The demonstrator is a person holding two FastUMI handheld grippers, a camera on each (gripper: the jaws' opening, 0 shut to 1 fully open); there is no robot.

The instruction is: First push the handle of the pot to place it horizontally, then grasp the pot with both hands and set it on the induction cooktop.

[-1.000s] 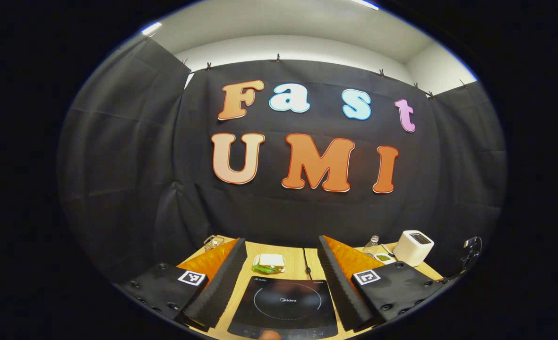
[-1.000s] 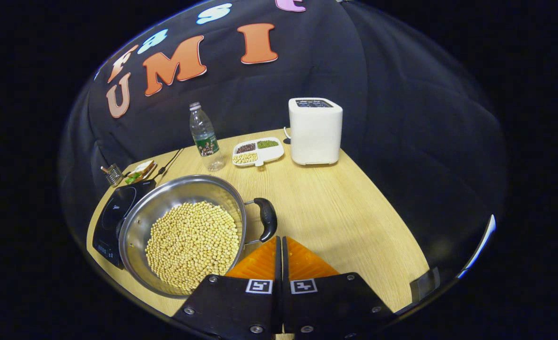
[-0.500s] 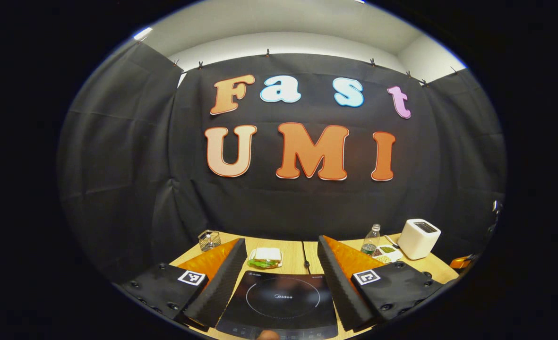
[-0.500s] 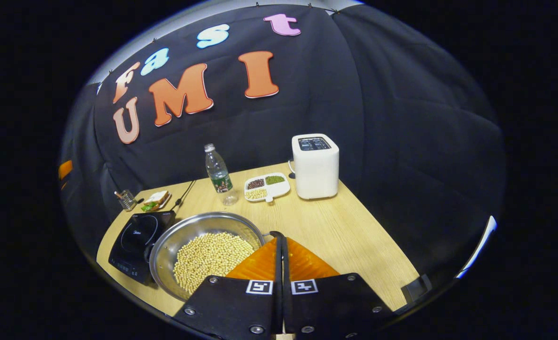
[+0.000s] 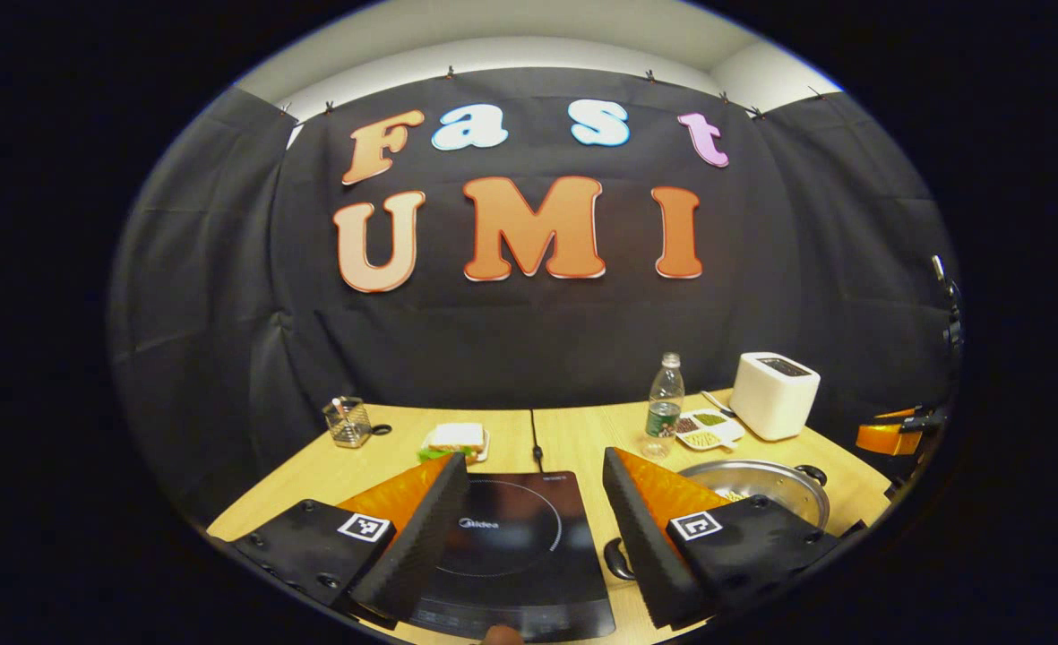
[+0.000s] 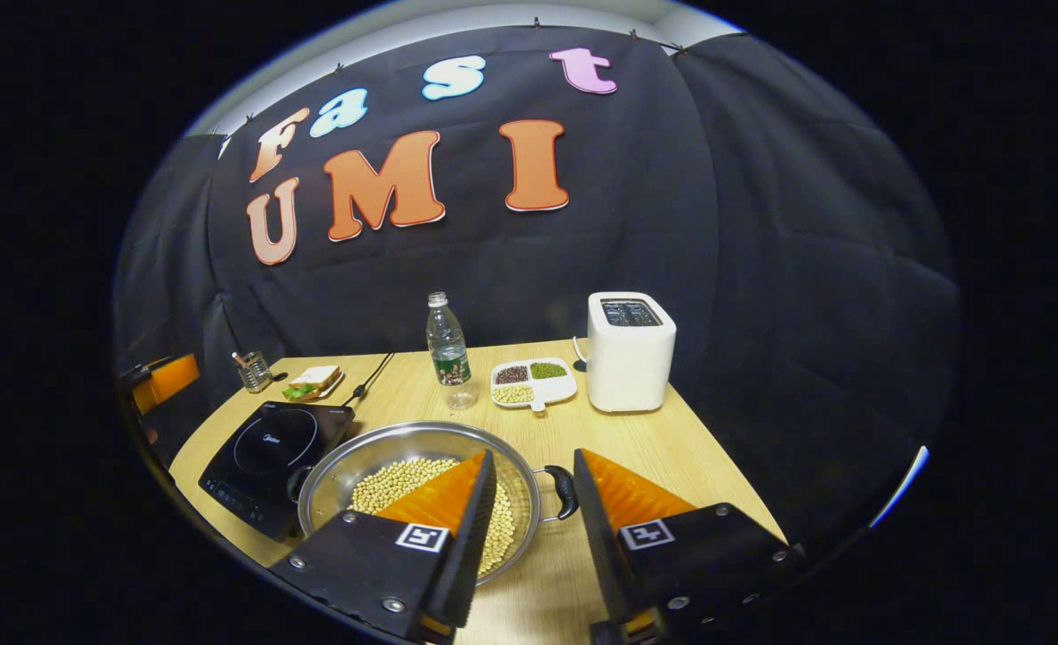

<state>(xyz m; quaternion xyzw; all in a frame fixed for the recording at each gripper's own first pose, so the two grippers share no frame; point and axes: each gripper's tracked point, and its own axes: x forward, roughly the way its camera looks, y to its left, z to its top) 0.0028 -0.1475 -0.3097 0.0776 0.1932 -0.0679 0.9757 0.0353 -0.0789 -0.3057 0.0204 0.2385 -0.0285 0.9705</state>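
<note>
Your right gripper (image 6: 529, 488) now has its fingers spread apart, where half a second ago they were pressed together; the gap frames the pot's near black handle (image 6: 564, 491), with nothing clamped; the view has also dropped and levelled toward the pot (image 6: 385, 448). Your left gripper (image 5: 533, 484) holds its fingers wide as before, empty, but it has swung so the pot (image 5: 775, 484) now comes into its view past the right finger.

The pot, steel and full of pale beans (image 6: 385, 479), sits on the wooden table (image 6: 663, 448), just beside the induction cooktop (image 6: 264, 448) and not on it; its far handle (image 5: 618, 560) lies close to the cooktop's edge; whether they touch you cannot tell.

Behind the pot: a water bottle (image 6: 447, 351), a divided dish of beans (image 6: 533, 381), a white toaster (image 6: 630, 351); at the far left, a sandwich on a plate (image 6: 315, 380) and a wire holder (image 6: 253, 370); the cooktop's cord (image 6: 369, 376) runs back to the wall.

Both grippers hang low over the table's near edge, tilted slightly down; the left sits over the cooktop (image 5: 515, 537), the right at the pot's handle side.
</note>
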